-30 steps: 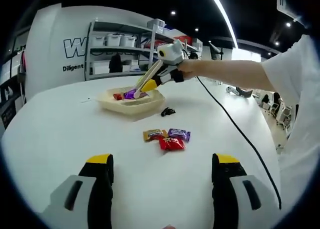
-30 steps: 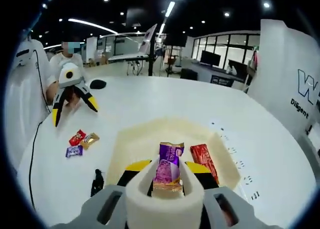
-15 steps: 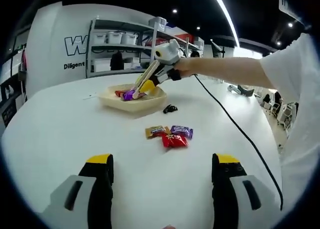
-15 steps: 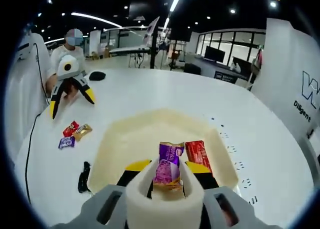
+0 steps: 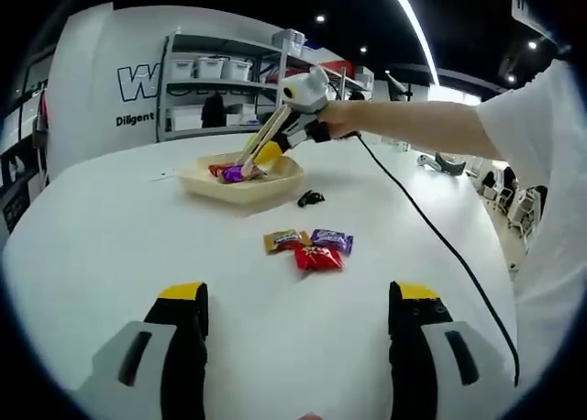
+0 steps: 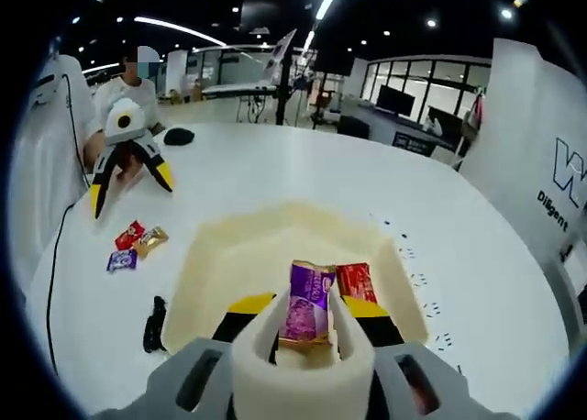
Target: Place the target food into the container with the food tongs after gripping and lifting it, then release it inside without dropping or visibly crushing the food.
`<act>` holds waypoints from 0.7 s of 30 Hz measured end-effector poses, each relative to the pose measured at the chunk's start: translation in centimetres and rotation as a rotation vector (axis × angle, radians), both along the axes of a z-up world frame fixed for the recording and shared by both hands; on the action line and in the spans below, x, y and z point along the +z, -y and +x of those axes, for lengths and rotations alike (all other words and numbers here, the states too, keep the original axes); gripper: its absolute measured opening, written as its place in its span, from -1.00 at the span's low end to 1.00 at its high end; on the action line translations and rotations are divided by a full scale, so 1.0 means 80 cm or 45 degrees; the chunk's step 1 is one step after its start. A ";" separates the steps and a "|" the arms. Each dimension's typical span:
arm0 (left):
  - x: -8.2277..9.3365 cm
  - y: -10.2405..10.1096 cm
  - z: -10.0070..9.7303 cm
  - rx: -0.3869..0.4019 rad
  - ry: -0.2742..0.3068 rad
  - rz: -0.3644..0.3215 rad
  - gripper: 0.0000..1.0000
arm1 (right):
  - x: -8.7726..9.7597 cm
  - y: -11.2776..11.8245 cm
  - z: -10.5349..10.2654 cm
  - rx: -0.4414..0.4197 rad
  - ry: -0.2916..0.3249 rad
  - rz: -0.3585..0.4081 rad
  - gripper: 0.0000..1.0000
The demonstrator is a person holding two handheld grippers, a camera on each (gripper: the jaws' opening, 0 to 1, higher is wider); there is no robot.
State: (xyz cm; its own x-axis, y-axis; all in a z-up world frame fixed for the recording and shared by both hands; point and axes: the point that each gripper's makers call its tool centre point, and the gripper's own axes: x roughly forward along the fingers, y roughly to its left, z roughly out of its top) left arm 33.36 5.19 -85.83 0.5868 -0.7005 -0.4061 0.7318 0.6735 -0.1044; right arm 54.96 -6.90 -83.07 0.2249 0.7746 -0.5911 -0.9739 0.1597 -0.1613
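purple candy [image 6: 305,300] btwn tongs [image 6: 303,342] tips | tongs pinching it | over tray [image 6: 211,264]

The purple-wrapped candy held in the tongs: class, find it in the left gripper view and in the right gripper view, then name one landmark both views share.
Left gripper view: the purple-wrapped candy sits upper left of centre, at the tong tips, inside the cream container.
Right gripper view: the candy is low and central, upright between the tongs.
Shared landmark: the red candy lying in the container beside it.
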 end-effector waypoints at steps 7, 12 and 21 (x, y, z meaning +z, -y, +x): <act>0.002 0.003 0.000 -0.007 0.004 -0.001 0.57 | 0.007 0.002 -0.007 -0.001 0.016 -0.004 -0.64; 0.002 0.004 -0.001 -0.010 0.004 -0.001 0.57 | 0.009 0.003 -0.012 -0.003 0.025 -0.006 -0.64; 0.004 0.006 -0.001 -0.017 0.008 -0.001 0.57 | 0.010 0.001 -0.033 0.028 0.000 -0.006 -0.64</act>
